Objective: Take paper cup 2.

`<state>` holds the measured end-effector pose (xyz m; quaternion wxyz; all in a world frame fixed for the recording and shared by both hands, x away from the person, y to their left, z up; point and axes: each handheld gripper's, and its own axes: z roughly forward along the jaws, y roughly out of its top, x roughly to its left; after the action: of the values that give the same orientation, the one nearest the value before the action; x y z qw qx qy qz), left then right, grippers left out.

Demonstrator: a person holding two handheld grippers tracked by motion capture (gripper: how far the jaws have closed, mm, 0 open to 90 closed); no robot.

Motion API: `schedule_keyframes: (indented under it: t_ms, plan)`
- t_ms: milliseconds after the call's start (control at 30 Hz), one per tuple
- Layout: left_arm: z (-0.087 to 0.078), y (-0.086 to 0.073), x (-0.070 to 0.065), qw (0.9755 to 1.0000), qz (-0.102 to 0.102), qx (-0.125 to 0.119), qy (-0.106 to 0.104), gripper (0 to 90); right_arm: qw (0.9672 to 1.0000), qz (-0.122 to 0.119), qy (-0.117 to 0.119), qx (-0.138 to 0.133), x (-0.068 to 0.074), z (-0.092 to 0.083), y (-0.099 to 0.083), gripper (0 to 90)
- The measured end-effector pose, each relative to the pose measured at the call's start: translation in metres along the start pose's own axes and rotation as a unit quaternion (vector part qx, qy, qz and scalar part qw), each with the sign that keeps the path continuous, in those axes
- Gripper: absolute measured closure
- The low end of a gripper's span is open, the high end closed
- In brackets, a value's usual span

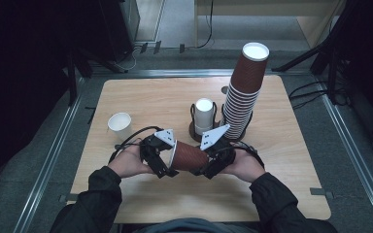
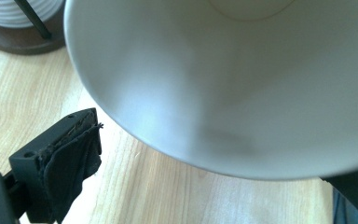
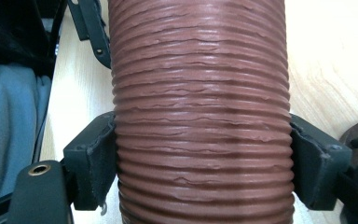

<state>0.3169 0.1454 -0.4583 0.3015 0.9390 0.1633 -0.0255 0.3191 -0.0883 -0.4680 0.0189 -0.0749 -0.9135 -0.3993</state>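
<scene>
1. A brown ribbed paper cup (image 1: 190, 158) lies on its side above the near middle of the wooden table (image 1: 281, 165), held between both grippers, its white rim toward the person's left.
2. In the right gripper view the cup's wall (image 3: 200, 116) is covered in close horizontal ridges, some with small creases, and its colour is a reddish brown.
3. The right gripper (image 3: 203, 161) is clamped on the cup: both black padded jaws press against the ribbed wall from opposite sides.
4. In the left gripper view the cup's smooth white inside (image 2: 223, 88) faces the camera, mouth wide and close.
5. The left gripper (image 1: 162, 158) sits at the cup's mouth. One padded jaw stands clear of the rim with table visible between; the other is barely seen at the frame's edge, so I cannot tell whether it grips.
6. Just beyond the hands stands a dark round holder (image 1: 196, 127) with an upturned white cup (image 1: 204, 115) in it, and beside that a tall leaning stack of brown cups (image 1: 243, 92).
7. A lone white cup (image 1: 120, 125) stands upright to the left, apart from the grippers.
8. The table's far left half and its right side near the edge are bare; the near edge lies under the person's dark sleeves (image 1: 102, 194).
</scene>
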Motion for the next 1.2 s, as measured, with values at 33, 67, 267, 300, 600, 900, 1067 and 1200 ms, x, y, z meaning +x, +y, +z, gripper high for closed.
schedule_keyframes:
  t_ms: [33,67,267,300,600,900,1067,1200]
  plan:
    - [-0.002,-0.001,0.0,1.0,-0.001,-0.005,0.001,0.0,1.0,0.001,-0.001,-0.005,0.0,-0.001,0.0,20.8]
    - [-0.004,-0.001,0.0,0.9999,-0.002,-0.01,0.0,0.0,1.0,0.002,-0.002,-0.008,0.0,-0.002,0.0,20.7]
    - [-0.016,-0.004,0.002,0.9983,-0.019,-0.054,-0.008,0.0,0.9994,0.01,-0.001,-0.032,-0.002,-0.01,-0.003,20.7]
    - [-0.018,-0.004,0.002,0.998,-0.019,-0.06,-0.007,0.0,0.9992,0.011,-0.001,-0.038,-0.002,-0.012,-0.003,20.7]
    - [-0.022,-0.004,0.0,0.9935,-0.029,-0.106,-0.031,0.0,0.9975,-0.005,0.0,-0.071,-0.001,-0.015,-0.006,20.6]
    - [-0.019,0.002,-0.003,0.9893,-0.035,-0.13,-0.056,0.0,0.9962,-0.013,0.006,-0.086,0.002,-0.011,-0.004,20.6]
    - [-0.019,0.004,-0.005,0.9881,-0.036,-0.137,-0.06,0.0,0.9955,-0.025,0.005,-0.091,0.008,-0.01,0.0,20.6]
    - [-0.015,0.007,-0.008,0.9907,-0.03,-0.123,-0.05,0.0,0.9951,-0.026,0.009,-0.095,0.009,-0.007,0.002,20.6]
